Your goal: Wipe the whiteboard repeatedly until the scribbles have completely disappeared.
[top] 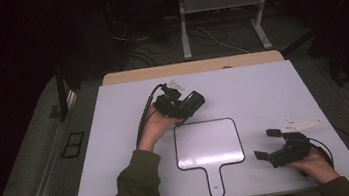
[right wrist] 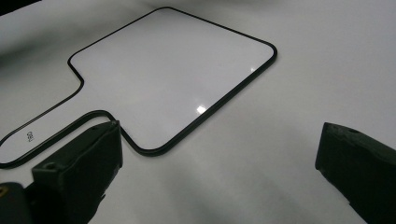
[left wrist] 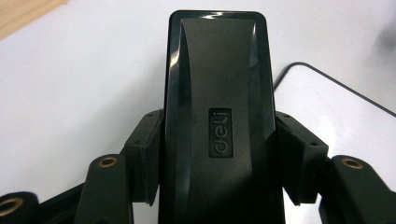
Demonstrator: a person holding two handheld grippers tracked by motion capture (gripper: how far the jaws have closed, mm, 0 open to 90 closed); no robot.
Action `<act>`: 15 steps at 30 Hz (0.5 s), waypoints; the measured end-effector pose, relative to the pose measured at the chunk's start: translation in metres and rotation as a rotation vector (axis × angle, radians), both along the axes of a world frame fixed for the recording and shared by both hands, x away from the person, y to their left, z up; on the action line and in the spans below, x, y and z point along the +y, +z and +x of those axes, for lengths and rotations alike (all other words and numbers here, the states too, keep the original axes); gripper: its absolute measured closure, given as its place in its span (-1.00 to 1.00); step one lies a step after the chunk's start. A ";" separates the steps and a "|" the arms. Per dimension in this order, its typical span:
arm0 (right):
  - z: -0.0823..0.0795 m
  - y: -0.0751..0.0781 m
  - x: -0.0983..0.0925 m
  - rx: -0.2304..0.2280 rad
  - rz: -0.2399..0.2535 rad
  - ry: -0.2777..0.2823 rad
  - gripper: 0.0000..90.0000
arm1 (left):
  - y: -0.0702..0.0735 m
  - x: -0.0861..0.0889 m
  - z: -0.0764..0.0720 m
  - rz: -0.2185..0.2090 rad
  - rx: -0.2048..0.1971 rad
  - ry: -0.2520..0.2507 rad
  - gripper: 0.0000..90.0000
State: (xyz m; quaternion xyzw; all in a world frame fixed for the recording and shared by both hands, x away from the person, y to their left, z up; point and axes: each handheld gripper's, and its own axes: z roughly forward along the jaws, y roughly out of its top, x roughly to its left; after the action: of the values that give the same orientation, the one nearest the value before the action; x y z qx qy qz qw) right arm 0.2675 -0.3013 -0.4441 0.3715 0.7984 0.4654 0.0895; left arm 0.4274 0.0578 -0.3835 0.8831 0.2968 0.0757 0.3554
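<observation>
White table top point(top: 272, 91), dim room beyond it. A small handled whiteboard point(top: 209, 143) with a thin black border lies flat near the middle of the near edge, its handle pointing toward that edge and the handle tip stopping just short of it. The board face is blank and glossy; in the right gripper view a small glare spot sits on it, and tiny print on the handle is too small to read. Left gripper point(top: 189, 105) is held in the person's left hand point(top: 153, 126), just beyond the whiteboard's far left corner and above the table top, jaws pointing toward the right edge. Its jaws are clamped on a black eraser point(top: 194, 101): in the left gripper view the eraser point(left wrist: 219, 116) fills the gap between the two pads, one pad pressed to each long side, with an embossed "deli" logo on its upper face. Past the eraser that view shows the rounded corner of the whiteboard point(left wrist: 336, 112) down on the table top point(left wrist: 84, 79). Right gripper point(top: 266, 143) is in the right hand point(top: 317, 165) near the near right corner of the table top, to the right of the whiteboard and apart from it, jaws pointing left toward it. Its jaws stand wide apart with nothing between them; the right gripper view shows the whiteboard point(right wrist: 163, 74) ahead and bare table top point(right wrist: 299, 88) in the gap. Green sleeve point(top: 135, 186) on the left forearm. Cables point(top: 144, 114) trail from the grippers.
</observation>
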 end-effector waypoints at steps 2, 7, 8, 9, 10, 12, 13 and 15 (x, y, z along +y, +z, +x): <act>0.000 0.000 0.000 0.001 0.000 -0.001 -1.00 | 0.001 0.000 0.004 -0.004 -0.008 0.001 -0.12; 0.001 0.000 0.001 0.001 -0.004 -0.001 -1.00 | -0.002 -0.009 0.020 0.021 -0.005 -0.014 -0.13; 0.001 0.000 0.001 0.001 -0.004 -0.001 -1.00 | -0.004 -0.012 0.024 0.023 -0.004 -0.017 -0.13; 0.001 0.000 0.000 0.004 -0.003 -0.002 -1.00 | -0.004 -0.014 0.029 0.037 -0.011 -0.032 -0.13; 0.001 0.000 0.000 0.005 -0.001 -0.002 -1.00 | -0.006 -0.018 0.031 0.030 0.000 -0.020 -0.13; 0.001 0.000 0.000 0.003 0.003 -0.002 -1.00 | -0.010 -0.026 0.038 0.025 0.008 -0.013 -0.13; 0.001 0.000 -0.001 0.002 0.003 -0.002 -1.00 | -0.011 -0.028 0.042 0.047 0.005 -0.025 -0.13; 0.000 0.000 -0.001 0.005 0.004 -0.002 -1.00 | -0.013 -0.034 0.049 0.065 0.016 -0.032 -0.13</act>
State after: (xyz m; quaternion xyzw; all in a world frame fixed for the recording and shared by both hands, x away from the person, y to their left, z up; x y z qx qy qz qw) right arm 0.2677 -0.3023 -0.4442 0.3738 0.7972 0.4660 0.0874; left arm 0.4767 0.0236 -0.3966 0.8993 0.2831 0.0725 0.3253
